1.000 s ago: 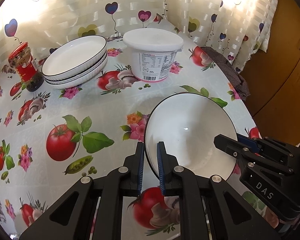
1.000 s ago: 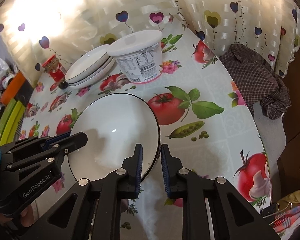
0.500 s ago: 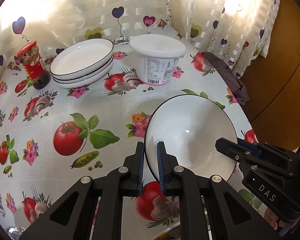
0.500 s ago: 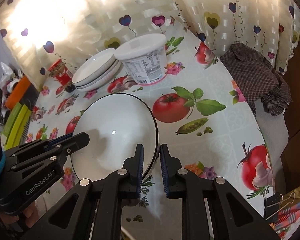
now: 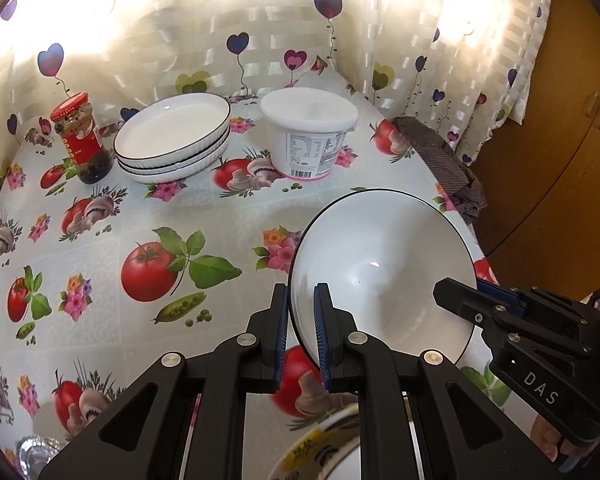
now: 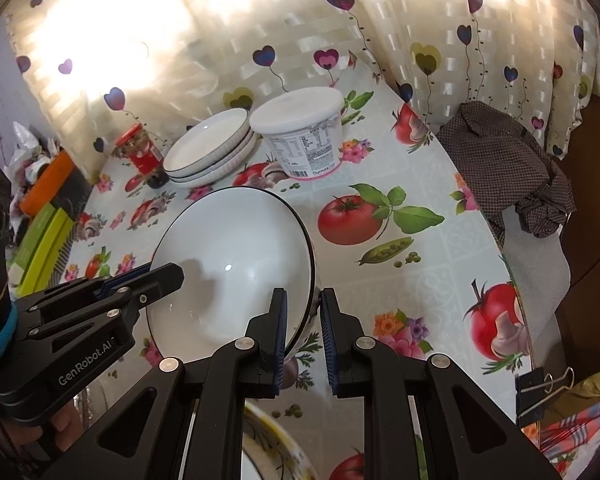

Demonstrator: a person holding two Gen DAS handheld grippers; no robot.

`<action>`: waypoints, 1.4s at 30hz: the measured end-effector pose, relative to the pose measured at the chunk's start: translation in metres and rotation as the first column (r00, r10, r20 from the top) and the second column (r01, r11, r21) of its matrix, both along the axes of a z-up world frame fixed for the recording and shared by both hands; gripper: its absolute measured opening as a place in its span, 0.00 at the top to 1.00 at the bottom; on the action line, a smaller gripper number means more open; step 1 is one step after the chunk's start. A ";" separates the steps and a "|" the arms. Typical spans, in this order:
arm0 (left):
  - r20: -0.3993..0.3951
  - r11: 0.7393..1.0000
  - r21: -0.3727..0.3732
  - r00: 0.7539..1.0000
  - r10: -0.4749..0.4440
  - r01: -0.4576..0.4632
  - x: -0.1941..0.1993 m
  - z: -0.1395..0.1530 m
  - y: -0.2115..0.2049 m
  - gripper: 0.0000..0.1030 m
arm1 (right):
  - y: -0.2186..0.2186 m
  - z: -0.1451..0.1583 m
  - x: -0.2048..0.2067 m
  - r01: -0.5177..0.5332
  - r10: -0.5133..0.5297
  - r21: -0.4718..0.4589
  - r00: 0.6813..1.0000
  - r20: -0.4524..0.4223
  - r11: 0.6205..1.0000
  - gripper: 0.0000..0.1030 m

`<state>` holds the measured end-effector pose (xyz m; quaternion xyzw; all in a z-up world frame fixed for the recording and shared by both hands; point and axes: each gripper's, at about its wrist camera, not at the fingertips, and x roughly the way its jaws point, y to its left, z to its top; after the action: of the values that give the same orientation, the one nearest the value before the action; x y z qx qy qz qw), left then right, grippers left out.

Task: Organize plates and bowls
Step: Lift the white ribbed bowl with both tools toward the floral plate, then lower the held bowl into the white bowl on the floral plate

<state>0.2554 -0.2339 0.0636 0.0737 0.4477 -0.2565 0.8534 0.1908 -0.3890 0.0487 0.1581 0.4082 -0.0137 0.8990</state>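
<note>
A white bowl (image 5: 380,272) with a thin black rim hangs above the table, held from both sides. My left gripper (image 5: 301,332) is shut on its left rim. My right gripper (image 6: 303,336) is shut on the bowl's (image 6: 236,268) right rim. Each gripper also shows at the edge of the other's view, the right gripper (image 5: 472,300) at the bowl's far rim and the left gripper (image 6: 148,284) likewise. A stack of white plates (image 5: 174,138) with black rims sits at the back of the table. A yellow-patterned bowl (image 5: 320,448) lies below the grippers, mostly hidden.
A lidded white tub (image 5: 308,136) stands right of the plate stack, a red-capped jar (image 5: 80,136) to its left. A dark checked cloth (image 6: 508,168) lies at the table's right edge. Heart-patterned curtains close the back. Green and orange items (image 6: 48,216) sit far left.
Both grippers have risen with the bowl held between them, so more of the table and the curtains shows. A yellow-patterned bowl has come into view at the bottom.
</note>
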 end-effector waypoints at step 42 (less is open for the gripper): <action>-0.012 0.997 -0.068 1.000 0.020 -0.021 -0.103 0.012 0.055 0.87 | 0.046 0.014 -0.117 -0.024 0.022 0.039 0.999 0.044 0.999 0.83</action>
<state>0.1525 -0.1792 0.0753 0.0386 0.4443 -0.2631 0.8555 0.0738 -0.3430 0.0625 0.1714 0.3906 0.0082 0.9044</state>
